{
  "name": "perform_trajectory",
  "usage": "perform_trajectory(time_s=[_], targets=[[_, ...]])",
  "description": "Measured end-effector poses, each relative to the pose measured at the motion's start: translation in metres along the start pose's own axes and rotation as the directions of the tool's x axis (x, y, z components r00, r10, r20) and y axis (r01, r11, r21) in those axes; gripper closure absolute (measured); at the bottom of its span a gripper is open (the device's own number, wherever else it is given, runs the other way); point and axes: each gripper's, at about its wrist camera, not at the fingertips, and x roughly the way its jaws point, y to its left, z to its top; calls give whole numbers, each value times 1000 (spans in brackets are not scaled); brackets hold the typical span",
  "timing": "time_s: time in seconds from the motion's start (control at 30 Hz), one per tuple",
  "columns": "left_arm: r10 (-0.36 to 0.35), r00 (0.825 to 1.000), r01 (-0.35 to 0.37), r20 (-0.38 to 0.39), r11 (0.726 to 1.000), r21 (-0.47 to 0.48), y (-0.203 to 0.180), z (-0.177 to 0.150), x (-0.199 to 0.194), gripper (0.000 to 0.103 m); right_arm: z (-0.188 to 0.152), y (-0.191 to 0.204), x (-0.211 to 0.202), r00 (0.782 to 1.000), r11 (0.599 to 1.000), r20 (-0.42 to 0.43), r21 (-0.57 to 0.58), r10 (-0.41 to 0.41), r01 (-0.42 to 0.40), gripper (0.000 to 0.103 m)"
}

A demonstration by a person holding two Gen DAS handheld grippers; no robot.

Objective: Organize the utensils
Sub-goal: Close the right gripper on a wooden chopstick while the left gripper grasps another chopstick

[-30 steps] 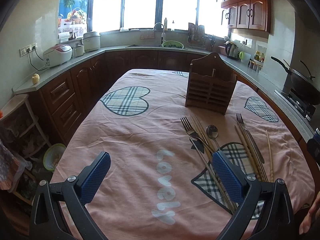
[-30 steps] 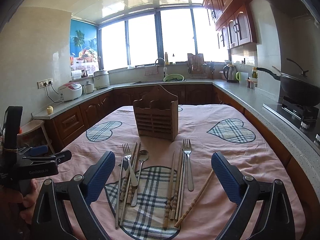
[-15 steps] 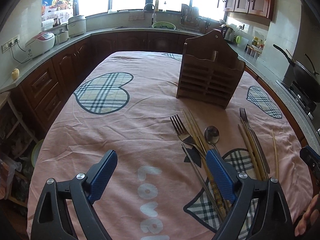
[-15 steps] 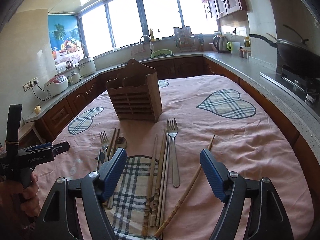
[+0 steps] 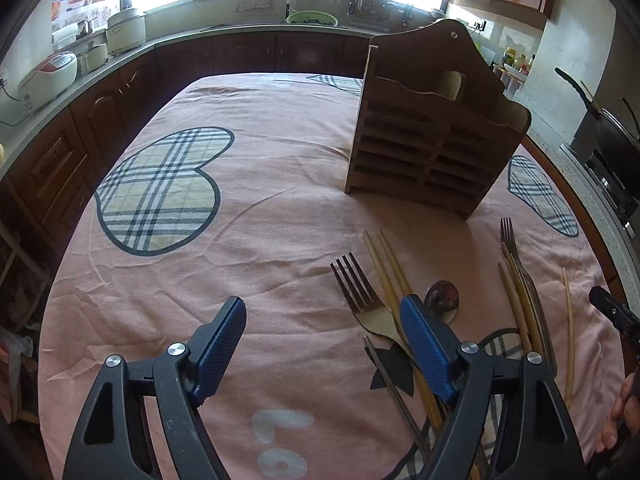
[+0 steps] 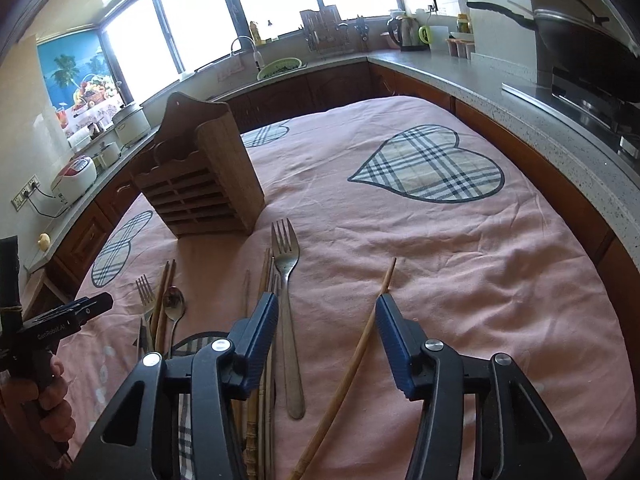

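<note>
Both grippers have come forward and down over the table since a second ago, and the wooden holder (image 5: 432, 136) and the cutlery now loom larger in both views.

The right gripper (image 6: 326, 320) has just been closing. Its jaws now straddle a fork (image 6: 289, 312) and a lone chopstick (image 6: 360, 354) but press on neither, so it looks to be lining up a first pick.

The left gripper (image 5: 322, 326) has also been narrowing, with only the pink tablecloth (image 5: 260, 240) between its pads — nothing is held.

No utensil has been moved yet, by the look of it. The fork lies flat near the table's near edge, its long axis running from that edge toward the holder, tines pointing at the holder, handle toward the person. The chopstick lies just beside it at a slight slant, its thin tip away from the person — the holder stands upright further in, mid-table.
</note>
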Motion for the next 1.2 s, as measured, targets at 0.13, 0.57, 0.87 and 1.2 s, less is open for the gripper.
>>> perform_trajectory(time_s=[0.13,0.57,0.87,1.2], targets=[[-5,999,5,-40,1000,-5,-1,16,28,30,7,-8,20,999,1000,-46,12,-28,29,59],[-95,988,93,-118,995,-20,-3,32,81,80,15,-25,67,986,996,-154,52,-57,66,82],[-149,987,149,-65,989,-10,-3,34,64,100,15,-31,63,988,991,-150,135,40,-19,98],[-184,983,185,20,983,-6,5,25,14,101,26,-3,25,994,994,-71,76,87,-82,98]])
